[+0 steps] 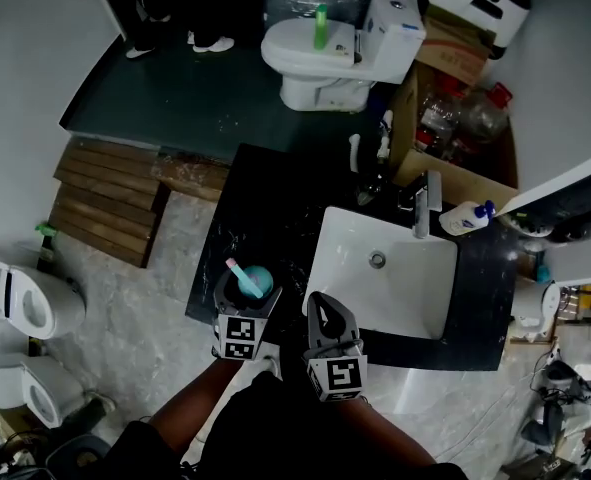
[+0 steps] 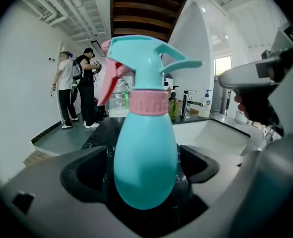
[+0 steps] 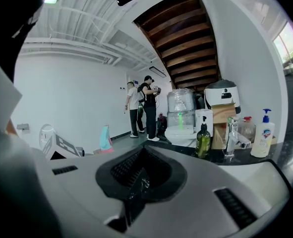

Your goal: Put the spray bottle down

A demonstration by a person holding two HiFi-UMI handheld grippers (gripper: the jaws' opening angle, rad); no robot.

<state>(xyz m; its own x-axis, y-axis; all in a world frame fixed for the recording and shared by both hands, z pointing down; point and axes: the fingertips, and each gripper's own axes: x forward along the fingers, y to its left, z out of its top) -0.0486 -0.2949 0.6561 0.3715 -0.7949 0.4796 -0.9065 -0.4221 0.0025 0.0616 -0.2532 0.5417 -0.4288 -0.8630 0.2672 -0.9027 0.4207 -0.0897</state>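
A: Step in hand?
B: Release, I judge: spray bottle [image 2: 146,133] stands upright between the left gripper's [image 2: 144,170] wide-spread jaws, pads apparently clear. Right gripper's [image 3: 136,182] jaws are closed, empty.
A: Next?
B: Draw straight back without tipping it.

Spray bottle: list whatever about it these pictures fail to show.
- Head view: base of the spray bottle is hidden inside the left gripper; only its top shows.
- Left gripper view: its underside merges with dark shadow, so contact with the counter is unclear.
- All views: opaque body hides any contents.
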